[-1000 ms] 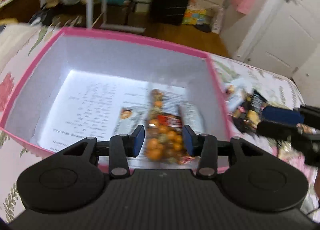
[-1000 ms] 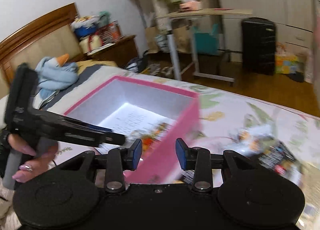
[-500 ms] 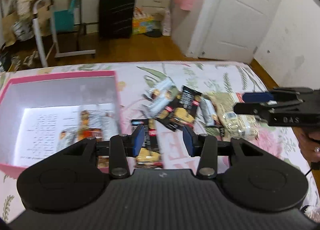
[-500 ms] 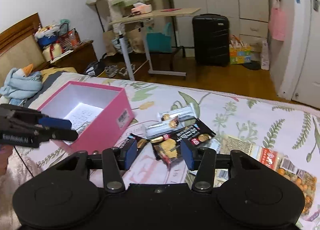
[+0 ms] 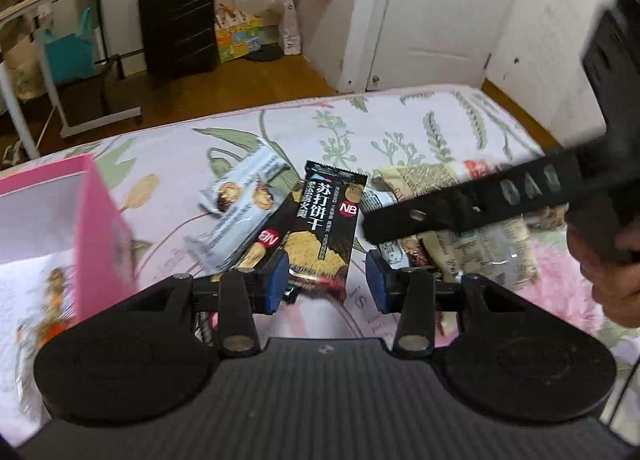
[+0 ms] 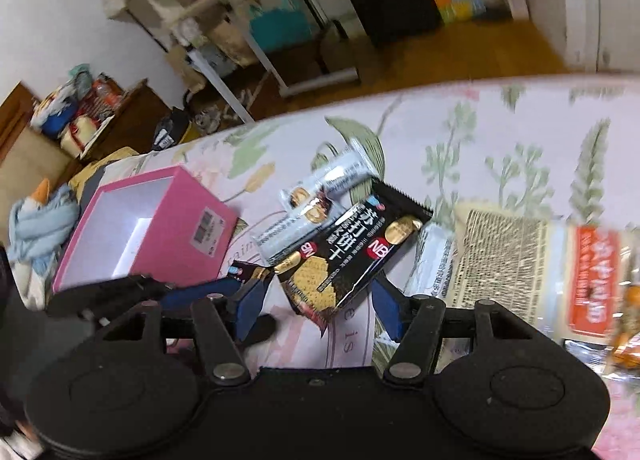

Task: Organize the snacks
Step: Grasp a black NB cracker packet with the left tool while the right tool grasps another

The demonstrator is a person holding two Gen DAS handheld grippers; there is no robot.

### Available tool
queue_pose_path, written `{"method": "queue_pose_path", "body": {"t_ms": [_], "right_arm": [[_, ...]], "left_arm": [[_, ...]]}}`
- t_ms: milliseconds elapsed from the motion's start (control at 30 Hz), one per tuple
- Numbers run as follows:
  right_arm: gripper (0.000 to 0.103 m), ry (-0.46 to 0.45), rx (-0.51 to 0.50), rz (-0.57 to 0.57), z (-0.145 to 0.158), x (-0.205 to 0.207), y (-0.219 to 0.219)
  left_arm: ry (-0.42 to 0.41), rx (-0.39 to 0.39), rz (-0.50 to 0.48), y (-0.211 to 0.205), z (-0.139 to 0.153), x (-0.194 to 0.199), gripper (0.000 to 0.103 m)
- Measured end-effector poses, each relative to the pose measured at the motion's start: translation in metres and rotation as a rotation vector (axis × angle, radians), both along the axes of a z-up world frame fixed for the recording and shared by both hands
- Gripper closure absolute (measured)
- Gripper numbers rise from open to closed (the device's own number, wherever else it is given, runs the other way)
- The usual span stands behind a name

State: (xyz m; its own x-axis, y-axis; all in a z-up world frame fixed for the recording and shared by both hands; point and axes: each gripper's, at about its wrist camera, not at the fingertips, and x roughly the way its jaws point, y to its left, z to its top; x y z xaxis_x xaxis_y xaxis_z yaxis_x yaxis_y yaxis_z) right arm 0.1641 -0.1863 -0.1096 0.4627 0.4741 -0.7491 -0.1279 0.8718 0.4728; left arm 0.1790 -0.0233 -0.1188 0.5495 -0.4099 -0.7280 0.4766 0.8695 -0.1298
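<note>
A black soda-biscuit packet point(image 5: 326, 227) lies on the floral bedspread, just ahead of my open, empty left gripper point(image 5: 327, 284). It also shows in the right wrist view point(image 6: 352, 256), between the fingers of my open, empty right gripper point(image 6: 318, 306). Silver biscuit packets point(image 5: 240, 211) lie to its left, a second black packet point(image 5: 264, 244) partly under it, and a large tan nut bag point(image 6: 532, 260) to its right. The pink box point(image 6: 140, 227) stands at the left with one orange snack bag point(image 5: 52, 300) inside.
The right gripper's body point(image 5: 500, 195) crosses the left wrist view at right, held by a hand point(image 5: 600, 260). The left gripper point(image 6: 120, 292) shows at lower left in the right wrist view. Beyond the bed's edge are a black suitcase point(image 5: 176, 19), a side table and a white door.
Both grippers have swung away from the pink box to the snack pile and come down close over the black biscuit packet. Both stay open. The orange snack bag stays in the box.
</note>
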Motion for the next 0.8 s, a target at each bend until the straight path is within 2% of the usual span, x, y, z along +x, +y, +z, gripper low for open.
{"method": "queue_pose_path", "body": {"t_ms": [133, 300, 400, 500, 600, 667, 733, 800], "right_arm": [[0.036, 0.080, 0.021, -0.036, -0.027, 0.019, 0.001], [0.026, 0.110, 0.084, -0.039, -0.048, 0.027, 0.010], [0.026, 0.112, 0.074, -0.046, -0.057, 0.029, 0.017], [0.026, 0.087, 0.070, -0.053, -0.060, 0.032, 0.020], [0.026, 0.067, 0.086, -0.072, -0.063, 0.032, 0.019], [0.030, 0.043, 0.090, -0.090, -0.064, 0.030, 0.019], [0.047, 0.039, 0.075, -0.106, -0.064, 0.026, 0.019], [0.051, 0.034, 0.072, -0.108, -0.064, 0.022, 0.019]], "left_arm": [[0.002, 0.063, 0.027, -0.021, -0.025, 0.017, 0.046], [-0.067, 0.133, -0.021, -0.039, -0.046, 0.019, 0.043], [-0.105, 0.153, -0.010, -0.042, -0.053, 0.020, 0.042], [-0.102, 0.145, -0.016, -0.042, -0.058, 0.022, 0.040], [-0.074, 0.122, -0.030, -0.039, -0.060, 0.022, 0.049], [-0.061, 0.113, -0.027, -0.037, -0.058, 0.022, 0.055], [-0.029, 0.114, -0.021, -0.036, -0.056, 0.023, 0.057], [0.006, 0.121, -0.011, -0.033, -0.052, 0.023, 0.057]]}}
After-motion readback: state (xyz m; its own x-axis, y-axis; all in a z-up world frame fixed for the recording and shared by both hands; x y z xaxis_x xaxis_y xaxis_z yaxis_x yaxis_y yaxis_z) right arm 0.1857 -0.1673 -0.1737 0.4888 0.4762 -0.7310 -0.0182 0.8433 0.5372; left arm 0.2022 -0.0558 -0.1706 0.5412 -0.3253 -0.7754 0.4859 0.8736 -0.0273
